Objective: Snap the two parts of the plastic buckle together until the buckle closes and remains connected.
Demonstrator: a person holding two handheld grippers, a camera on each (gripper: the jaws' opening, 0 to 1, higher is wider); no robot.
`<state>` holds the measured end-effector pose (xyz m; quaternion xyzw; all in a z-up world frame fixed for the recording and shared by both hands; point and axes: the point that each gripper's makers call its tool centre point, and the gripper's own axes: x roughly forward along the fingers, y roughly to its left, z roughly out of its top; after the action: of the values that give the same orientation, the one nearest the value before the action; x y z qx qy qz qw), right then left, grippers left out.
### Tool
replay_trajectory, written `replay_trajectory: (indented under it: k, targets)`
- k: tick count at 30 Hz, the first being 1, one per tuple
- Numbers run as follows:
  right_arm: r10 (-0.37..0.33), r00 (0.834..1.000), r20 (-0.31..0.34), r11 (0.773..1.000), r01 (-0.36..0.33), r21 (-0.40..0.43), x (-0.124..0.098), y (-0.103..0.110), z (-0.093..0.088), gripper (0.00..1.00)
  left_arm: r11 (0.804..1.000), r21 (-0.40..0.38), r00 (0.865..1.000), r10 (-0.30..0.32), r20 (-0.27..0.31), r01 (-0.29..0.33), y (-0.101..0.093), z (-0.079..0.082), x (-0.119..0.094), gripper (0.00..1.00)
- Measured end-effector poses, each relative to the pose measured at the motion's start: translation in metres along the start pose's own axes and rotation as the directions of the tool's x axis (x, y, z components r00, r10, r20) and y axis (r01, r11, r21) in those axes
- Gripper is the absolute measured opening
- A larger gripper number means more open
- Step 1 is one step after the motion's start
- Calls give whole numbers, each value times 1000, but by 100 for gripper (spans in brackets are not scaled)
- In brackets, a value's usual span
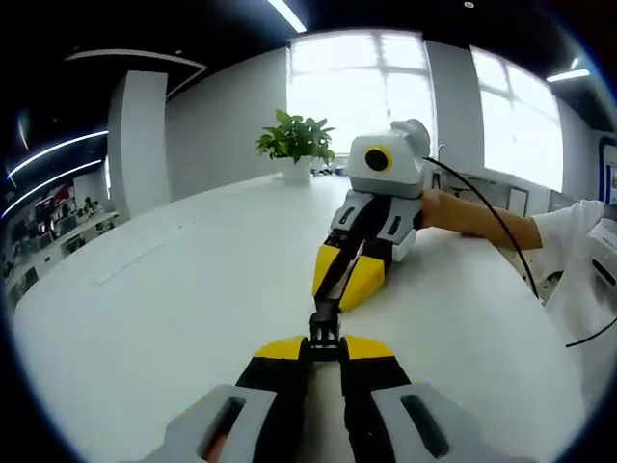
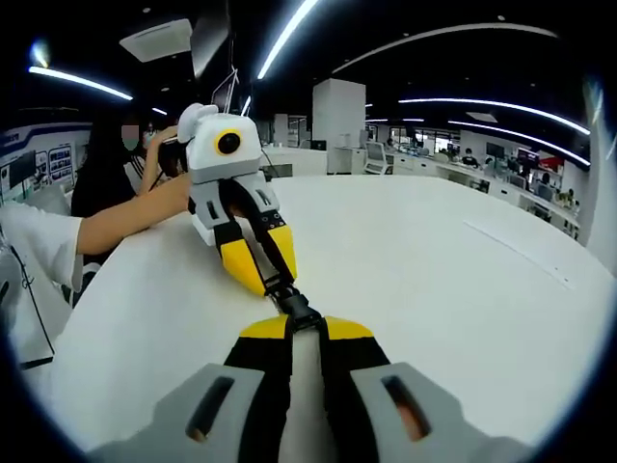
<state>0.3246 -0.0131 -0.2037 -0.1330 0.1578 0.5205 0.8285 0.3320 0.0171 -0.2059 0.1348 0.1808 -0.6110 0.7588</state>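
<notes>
Broadly, the white counter (image 1: 145, 289) lies bare under both arms. Left gripper (image 1: 326, 349) and right gripper (image 2: 306, 326) meet nose to nose above it, each clamped on one end of the buckle (image 1: 326, 326), aligning halves for mating.

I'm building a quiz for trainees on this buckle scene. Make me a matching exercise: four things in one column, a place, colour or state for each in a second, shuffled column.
Things:
1. black plastic buckle
2. left gripper
3. leafy green potted plant
4. round white table

Descriptions:
A. stands at the table's far edge, by the bright window
B. held between both grippers' yellow tips
C. bare and plain beneath the grippers
D. shut on one end of the buckle, facing the right gripper

Pairs: 1-B, 2-D, 3-A, 4-C
</notes>
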Motion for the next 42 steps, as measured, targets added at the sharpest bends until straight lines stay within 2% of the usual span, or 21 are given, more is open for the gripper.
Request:
replay_trajectory:
  k: [11,15,17,21,24,31,33,36,39,42]
  targets:
    - [16,1000,-6,999,-16,-44,2,6,3,11,1000,10,1000,-23,-4,23,-3,0,-2,12]
    - [36,999,-11,997,-37,-61,2,10,4,11,998,30,998,-55,-7,55,-11,0,-3,12]
    - [69,998,-13,995,-70,-68,4,16,6,11,995,44,996,-84,-7,84,-16,0,-2,12]
    - [60,998,-24,995,-61,-81,3,14,8,11,995,43,996,-91,-3,91,-16,0,-2,12]
    - [51,998,-28,996,-52,-70,2,12,8,11,995,45,996,-88,-1,88,-15,1,-2,12]
    - [35,999,-28,994,-38,-105,1,9,8,12,997,56,998,-55,8,54,-13,1,-1,12]
    - [29,1000,-12,992,-30,-125,-1,7,9,19,997,71,999,-42,17,40,-12,2,-3,14]
    - [70,997,42,994,-66,-85,-3,11,15,24,998,42,998,-42,50,40,-10,8,-7,18]
    - [59,997,50,995,-55,-81,-4,7,16,24,999,12,997,-46,64,46,-11,10,-10,21]
    - [72,996,50,994,-67,-87,-3,9,15,24,999,-12,998,-47,50,47,-12,7,-8,23]
